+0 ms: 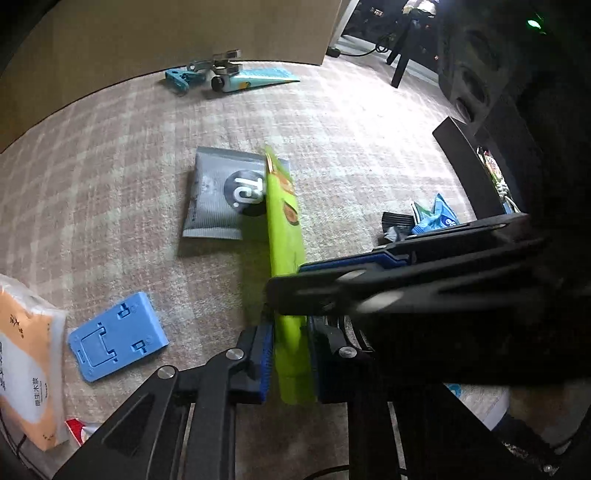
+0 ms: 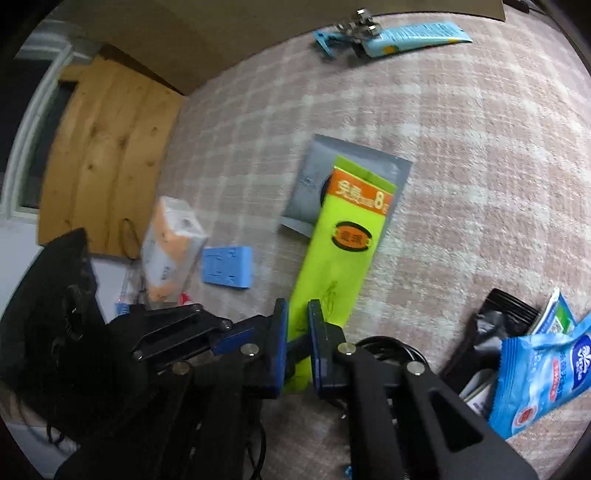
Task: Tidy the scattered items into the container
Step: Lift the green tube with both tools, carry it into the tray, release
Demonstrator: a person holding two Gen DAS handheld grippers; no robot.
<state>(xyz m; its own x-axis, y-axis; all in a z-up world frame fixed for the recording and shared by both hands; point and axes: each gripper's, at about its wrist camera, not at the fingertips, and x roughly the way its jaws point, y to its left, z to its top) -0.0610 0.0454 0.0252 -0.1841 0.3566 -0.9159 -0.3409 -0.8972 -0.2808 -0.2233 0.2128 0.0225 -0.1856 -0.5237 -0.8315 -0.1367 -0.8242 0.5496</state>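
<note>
A long lime-green packet is clamped edge-on in my left gripper, held above the checked carpet. In the right wrist view the same green packet shows its face, and my right gripper is also shut on its near end. The right gripper's fingers cross the left wrist view from the right. Below the packet lies a grey pouch, also seen in the right wrist view. A dark container stands at the right.
On the carpet lie a blue phone stand, a tissue pack, a blue tube and clips, and blue wipe packets with a black pouch. A cardboard wall stands behind.
</note>
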